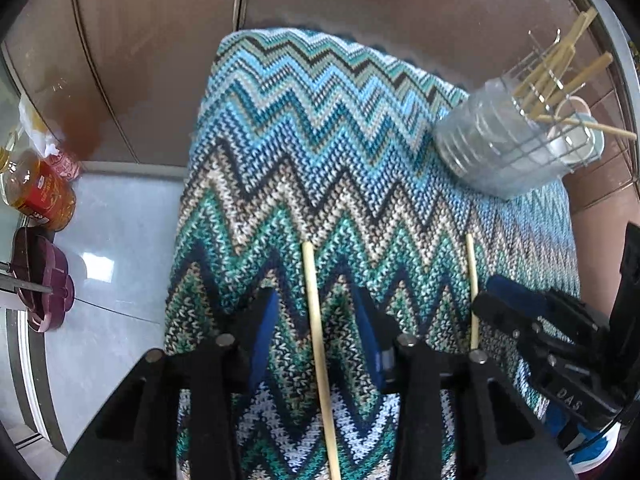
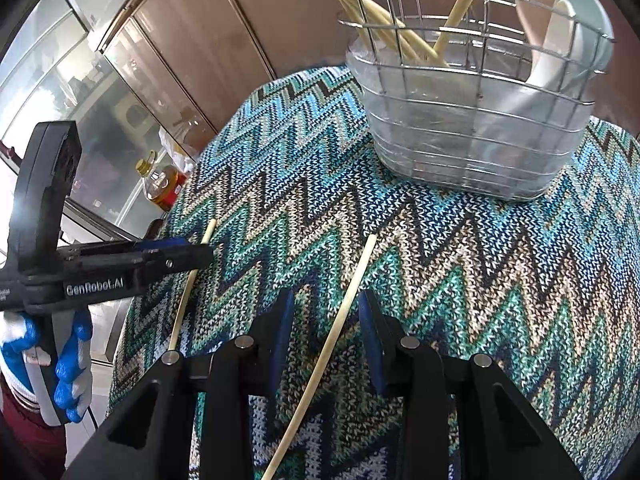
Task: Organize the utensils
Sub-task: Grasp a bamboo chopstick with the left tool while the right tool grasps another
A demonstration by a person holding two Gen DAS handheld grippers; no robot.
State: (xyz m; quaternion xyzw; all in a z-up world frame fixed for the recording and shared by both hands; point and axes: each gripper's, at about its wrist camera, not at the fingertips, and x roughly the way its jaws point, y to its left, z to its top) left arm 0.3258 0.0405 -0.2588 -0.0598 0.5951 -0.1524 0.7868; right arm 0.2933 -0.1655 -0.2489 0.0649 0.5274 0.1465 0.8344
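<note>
Two pale wooden chopsticks lie on a zigzag knit cloth (image 1: 320,140). In the left wrist view one chopstick (image 1: 318,332) runs between the fingers of my left gripper (image 1: 316,296), which is open, its blue pads clear of the stick on both sides. In the right wrist view the other chopstick (image 2: 340,328) lies between the fingers of my right gripper (image 2: 326,296), also open with gaps either side. A wire basket (image 2: 472,136) with a clear liner stands at the back right, holding several chopsticks (image 2: 460,12) and spoons (image 2: 560,40).
The cloth (image 2: 440,260) drops off at its left edge to a tiled floor (image 1: 112,240). An oil bottle (image 1: 40,192) and a purple object (image 1: 44,280) sit on the floor at the left. A gloved hand (image 2: 68,360) holds the left gripper (image 2: 196,250). Brown cabinet panels stand behind.
</note>
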